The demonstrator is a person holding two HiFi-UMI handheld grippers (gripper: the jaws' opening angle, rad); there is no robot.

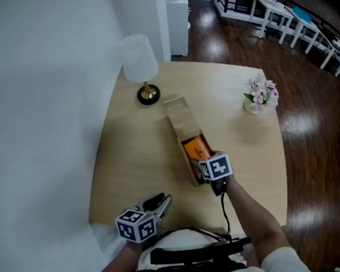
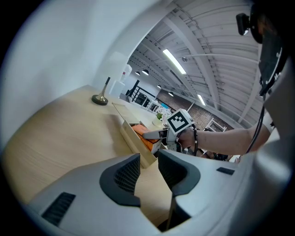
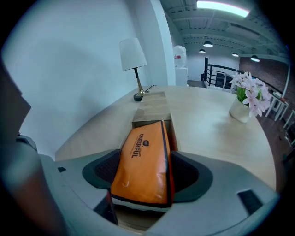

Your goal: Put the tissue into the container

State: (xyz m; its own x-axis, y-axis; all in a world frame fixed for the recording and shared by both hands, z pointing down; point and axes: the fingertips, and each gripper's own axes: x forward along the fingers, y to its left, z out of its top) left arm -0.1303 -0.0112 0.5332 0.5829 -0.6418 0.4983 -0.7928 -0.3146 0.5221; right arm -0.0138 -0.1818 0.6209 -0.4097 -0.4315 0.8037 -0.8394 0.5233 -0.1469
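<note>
A long wooden container [image 1: 180, 117] lies across the middle of the table [image 1: 131, 159]. Its far part is covered by a wooden lid and its near part is open. An orange tissue pack [image 1: 194, 148] lies tilted in the open part, far end down in the box. My right gripper [image 1: 198, 158] is at the box's near end, and its pads sit against both sides of the pack [image 3: 144, 161]. My left gripper [image 1: 160, 202] hovers over the table's near left edge, apart from the box. Its jaws stand close together with a narrow gap and nothing between them [image 2: 148, 173].
A white-shaded lamp [image 1: 139, 64] stands at the table's far left, beyond the container. A small vase of pale flowers [image 1: 262, 95] sits at the far right. A white wall runs along the table's left side. Dark wood floor and white furniture lie beyond.
</note>
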